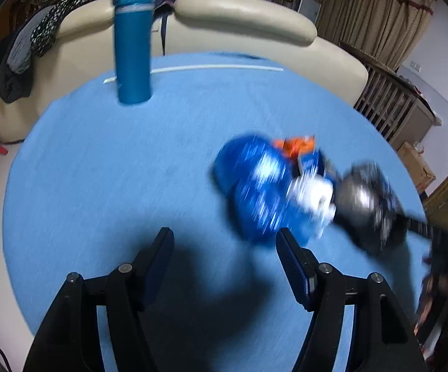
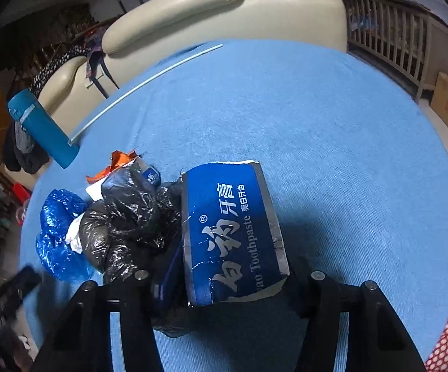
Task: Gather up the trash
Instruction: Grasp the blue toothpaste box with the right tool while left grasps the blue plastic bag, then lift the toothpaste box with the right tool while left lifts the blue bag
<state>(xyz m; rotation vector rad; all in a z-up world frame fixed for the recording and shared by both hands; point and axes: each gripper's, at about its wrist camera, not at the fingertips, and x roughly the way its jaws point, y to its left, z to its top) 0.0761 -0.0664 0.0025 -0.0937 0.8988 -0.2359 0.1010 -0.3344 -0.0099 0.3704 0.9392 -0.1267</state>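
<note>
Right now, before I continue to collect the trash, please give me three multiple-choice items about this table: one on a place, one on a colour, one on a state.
1. Where does the teal bottle stand?
A. Inside the black bag
B. Near the far edge of the table, by the sofa
C. Between the left gripper's fingers

2. What is the main colour of the toothpaste box?
A. Red
B. Yellow
C. Blue

3. How is the left gripper?
A. Open, nothing between its fingers
B. Closed on the bottle
C. Closed on the orange wrapper

Answers:
1 B: the bottle is upright at the far side, with the cream sofa just behind it.
2 C: its printed face is deep blue with white lettering.
3 A: only bare blue tablecloth shows between its two spread fingers.
</note>
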